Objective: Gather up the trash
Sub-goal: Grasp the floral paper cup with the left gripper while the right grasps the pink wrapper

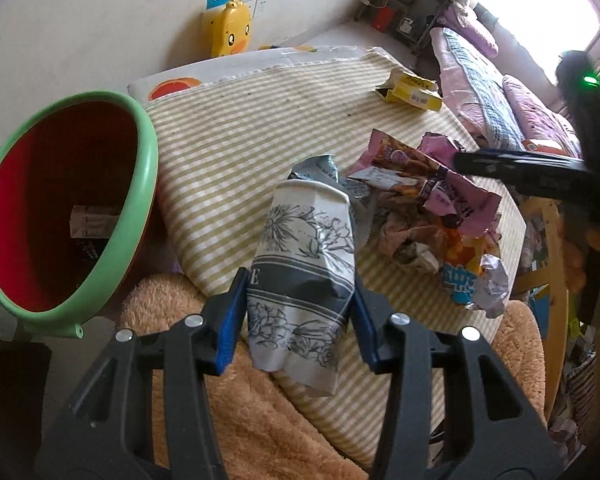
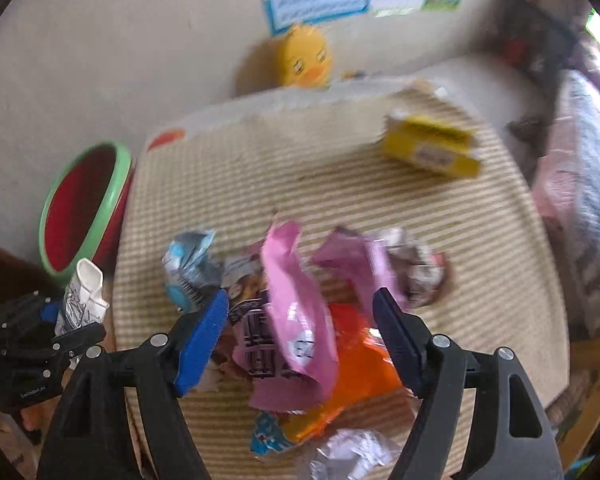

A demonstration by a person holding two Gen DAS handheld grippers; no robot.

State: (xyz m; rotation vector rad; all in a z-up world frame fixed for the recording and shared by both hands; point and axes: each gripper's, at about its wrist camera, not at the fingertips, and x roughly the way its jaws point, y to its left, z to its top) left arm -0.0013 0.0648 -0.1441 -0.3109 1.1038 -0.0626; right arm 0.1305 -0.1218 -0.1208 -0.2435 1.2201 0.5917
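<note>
My left gripper (image 1: 298, 300) is shut on a crushed paper cup (image 1: 306, 248) with a grey flower print, held above the near edge of the striped table. It also shows in the right wrist view (image 2: 82, 300). The red bin with a green rim (image 1: 66, 208) stands to the left, tilted toward me, with a paper scrap inside. A heap of crumpled wrappers (image 1: 432, 208) lies to the right of the cup. My right gripper (image 2: 300, 320) is open just above that heap, its fingers on either side of a pink wrapper (image 2: 296, 300) and an orange one (image 2: 356, 372). That view is blurred.
A yellow carton (image 1: 410, 90) lies at the table's far right, also in the right wrist view (image 2: 432, 150). A yellow duck toy (image 1: 230, 28) stands against the wall. A fuzzy orange blanket (image 1: 260, 420) hangs at the near edge. A bed (image 1: 496, 92) is on the right.
</note>
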